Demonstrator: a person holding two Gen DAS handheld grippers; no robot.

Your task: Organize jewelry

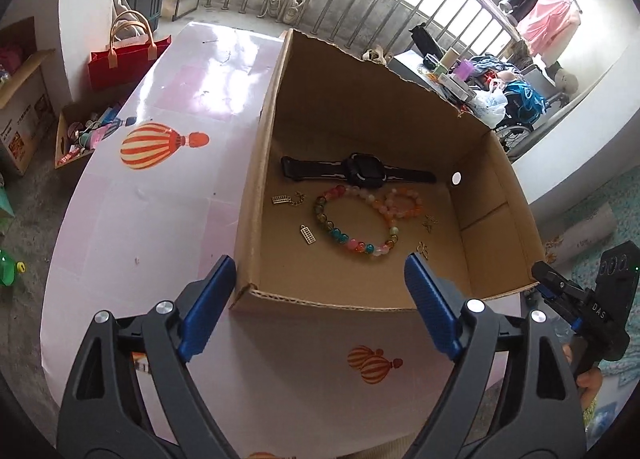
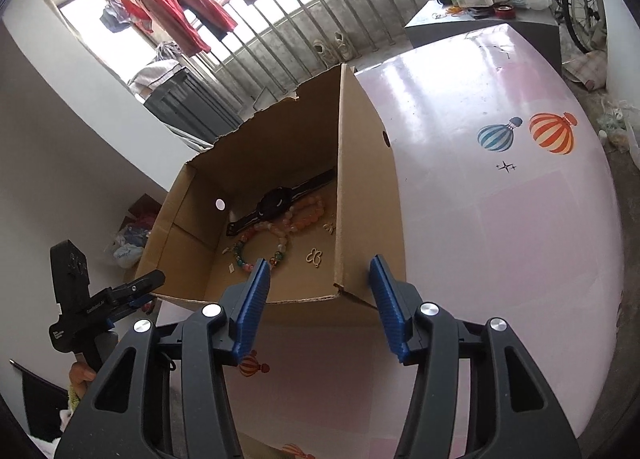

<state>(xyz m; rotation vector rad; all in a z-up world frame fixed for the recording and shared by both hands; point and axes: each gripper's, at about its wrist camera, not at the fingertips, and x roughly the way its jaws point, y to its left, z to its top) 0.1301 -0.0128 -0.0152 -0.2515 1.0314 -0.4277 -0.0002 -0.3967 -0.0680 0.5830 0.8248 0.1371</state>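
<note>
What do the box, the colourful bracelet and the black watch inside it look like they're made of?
Box: brown corrugated cardboard, matte; fluting shows along its torn front edge.
Colourful bracelet: round translucent beads, glossy, probably glass or plastic; which one is unclear.
Black watch: matte strap, likely rubber or silicone, with a darker, shinier face.

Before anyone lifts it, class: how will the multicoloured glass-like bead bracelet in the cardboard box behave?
The multicoloured bead bracelet lies in a loose loop, so it will probably droop when lifted. Its glossy round beads may slip between jaws. Pushed, it would likely deform rather than slide whole.
</note>
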